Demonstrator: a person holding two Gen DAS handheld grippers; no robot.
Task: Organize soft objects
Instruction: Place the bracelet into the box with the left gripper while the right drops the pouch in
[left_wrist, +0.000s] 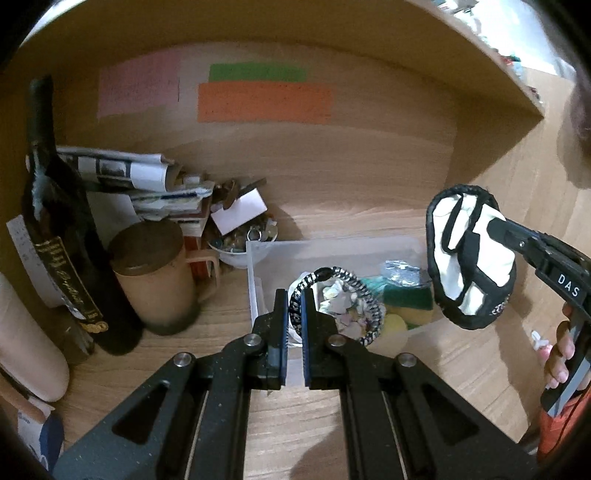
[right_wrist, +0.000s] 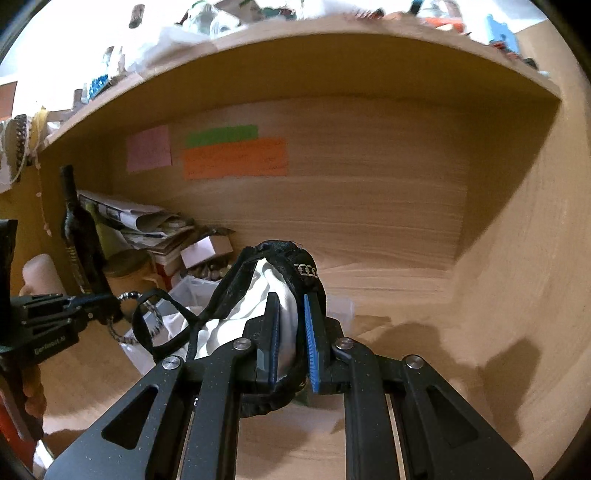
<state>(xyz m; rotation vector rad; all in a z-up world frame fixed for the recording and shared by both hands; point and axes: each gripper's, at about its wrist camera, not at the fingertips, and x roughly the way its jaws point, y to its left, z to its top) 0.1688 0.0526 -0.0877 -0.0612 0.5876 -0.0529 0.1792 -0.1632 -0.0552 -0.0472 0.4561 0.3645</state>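
Note:
My left gripper (left_wrist: 294, 308) is shut on a black-and-white braided cord loop (left_wrist: 354, 291), held over a clear plastic bin (left_wrist: 255, 280) on the wooden shelf. The bin holds a green-and-yellow sponge (left_wrist: 408, 304) and other small soft items. My right gripper (right_wrist: 290, 325) is shut on a black-and-white fabric piece with black straps (right_wrist: 258, 295), held in the air. In the left wrist view that fabric (left_wrist: 467, 258) hangs just right of the bin. In the right wrist view the left gripper (right_wrist: 92, 308) and the cord (right_wrist: 129, 295) show at the left.
A dark wine bottle (left_wrist: 55, 221), a tan lidded mug (left_wrist: 155, 277), a stack of papers (left_wrist: 140, 177) and a bowl of small items (left_wrist: 240, 240) stand left of the bin. Coloured notes (left_wrist: 264, 101) are stuck on the back wall. A shelf board (right_wrist: 295, 48) runs overhead.

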